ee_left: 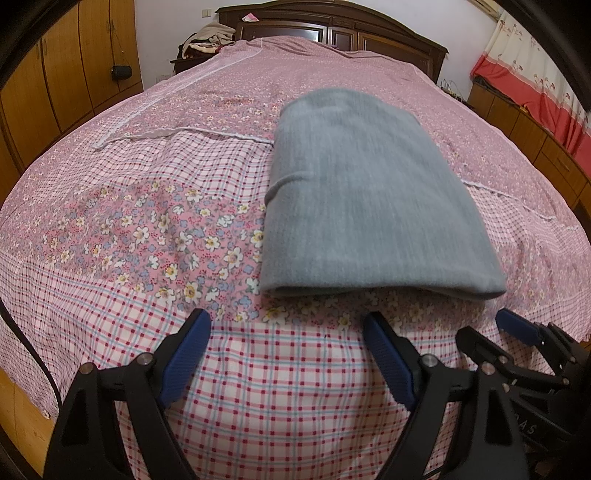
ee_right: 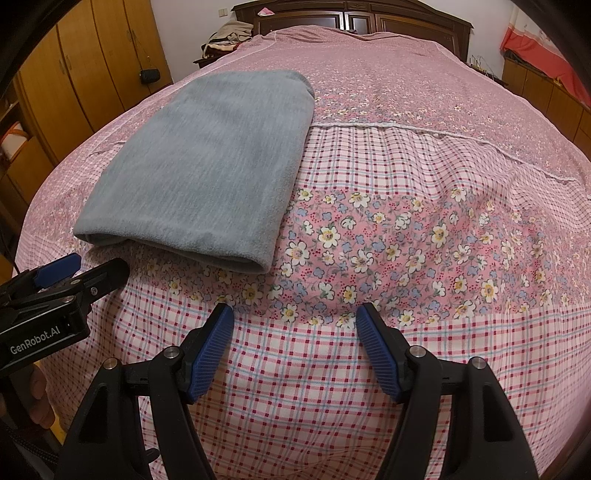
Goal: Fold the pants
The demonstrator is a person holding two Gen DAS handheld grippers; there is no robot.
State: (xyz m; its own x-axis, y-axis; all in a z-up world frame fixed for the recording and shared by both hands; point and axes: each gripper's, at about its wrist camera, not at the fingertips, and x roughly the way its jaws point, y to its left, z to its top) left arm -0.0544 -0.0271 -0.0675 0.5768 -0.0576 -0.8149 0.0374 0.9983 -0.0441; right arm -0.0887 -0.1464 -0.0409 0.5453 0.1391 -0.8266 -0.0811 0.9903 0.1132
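Grey pants [ee_left: 365,206] lie folded into a flat rectangular stack on the pink patterned bedspread [ee_left: 147,229]; in the right wrist view the same pants [ee_right: 210,170] sit at the upper left. My left gripper [ee_left: 286,317] hovers open just short of the stack's near folded edge, nothing between its blue pads. My right gripper [ee_right: 293,312] is open too, empty, over the checked cloth to the right of the stack. In each view the other gripper shows at the side: the right gripper [ee_left: 484,332] and the left gripper [ee_right: 92,266].
Wooden wardrobes [ee_left: 55,81] line the left wall and a dark headboard [ee_left: 332,29] closes the far end. A heap of clothes [ee_left: 210,40] sits at the bed's far left corner. Red and white curtains [ee_left: 535,85] hang over a low cabinet at the right.
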